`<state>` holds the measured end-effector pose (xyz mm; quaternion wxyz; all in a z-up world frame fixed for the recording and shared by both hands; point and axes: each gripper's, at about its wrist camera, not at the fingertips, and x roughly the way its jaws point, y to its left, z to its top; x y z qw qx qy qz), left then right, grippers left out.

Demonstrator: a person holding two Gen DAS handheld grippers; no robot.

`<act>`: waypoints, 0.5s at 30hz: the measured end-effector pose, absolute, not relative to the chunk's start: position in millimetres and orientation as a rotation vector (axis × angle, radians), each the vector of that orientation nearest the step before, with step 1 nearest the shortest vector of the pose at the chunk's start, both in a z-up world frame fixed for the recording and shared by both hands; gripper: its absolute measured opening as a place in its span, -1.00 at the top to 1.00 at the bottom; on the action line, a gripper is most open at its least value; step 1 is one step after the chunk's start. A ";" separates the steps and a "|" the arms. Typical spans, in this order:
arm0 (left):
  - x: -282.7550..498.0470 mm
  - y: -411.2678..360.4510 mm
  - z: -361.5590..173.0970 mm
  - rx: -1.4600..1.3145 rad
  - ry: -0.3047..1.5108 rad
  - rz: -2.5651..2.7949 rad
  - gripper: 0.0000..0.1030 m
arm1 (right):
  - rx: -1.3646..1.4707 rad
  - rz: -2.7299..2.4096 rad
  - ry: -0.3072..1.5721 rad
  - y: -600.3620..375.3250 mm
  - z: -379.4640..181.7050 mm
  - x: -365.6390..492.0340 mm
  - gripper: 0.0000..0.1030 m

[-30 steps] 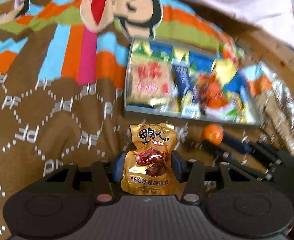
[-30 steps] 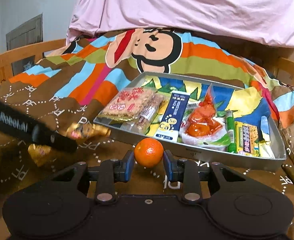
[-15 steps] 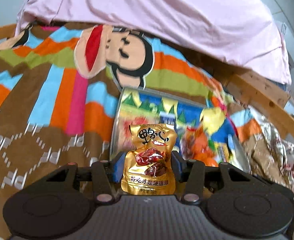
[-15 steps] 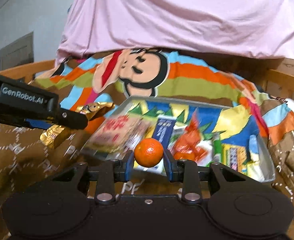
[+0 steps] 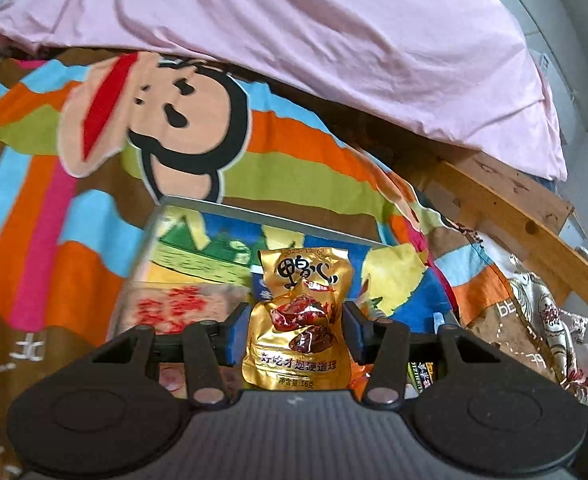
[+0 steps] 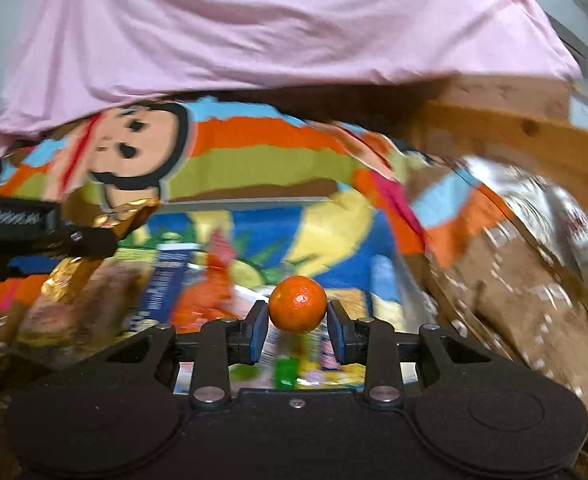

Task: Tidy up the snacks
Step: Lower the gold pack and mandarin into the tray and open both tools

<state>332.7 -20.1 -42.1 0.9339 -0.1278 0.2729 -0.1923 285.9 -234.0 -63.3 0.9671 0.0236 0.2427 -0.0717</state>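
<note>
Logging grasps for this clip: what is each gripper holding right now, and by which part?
The left gripper pinches a gold snack packet by its side edges, about mid-height. The right gripper clamps a small orange across its middle.

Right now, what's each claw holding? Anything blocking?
Left gripper shut on gold foil snack pouch. Right gripper shut on small orange mandarin. Metal tray ahead, path clear.
</note>
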 end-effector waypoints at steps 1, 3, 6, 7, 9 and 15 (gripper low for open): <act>333.7 -23.0 -45.1 -0.254 0.559 -0.396 -0.02 | 0.061 -0.165 0.502 -238.4 -65.8 287.7 0.34; 335.3 -30.2 -51.1 -0.235 0.563 -0.410 -0.02 | 0.074 -0.191 0.517 -243.9 -69.8 289.2 0.34; 338.2 -41.5 -60.0 -0.207 0.582 -0.426 -0.02 | 0.078 -0.218 0.537 -247.6 -75.0 290.5 0.34; 339.0 -44.8 -63.2 -0.196 0.585 -0.428 -0.03 | 0.082 -0.220 0.542 -248.0 -76.5 290.8 0.34; 340.4 -50.1 -68.9 -0.170 0.586 -0.423 -0.03 | 0.079 -0.219 0.550 -248.4 -78.8 291.1 0.33; 345.7 -54.2 -80.9 -0.162 0.618 -0.393 -0.07 | 0.069 -0.231 0.572 -248.9 -83.1 293.2 0.33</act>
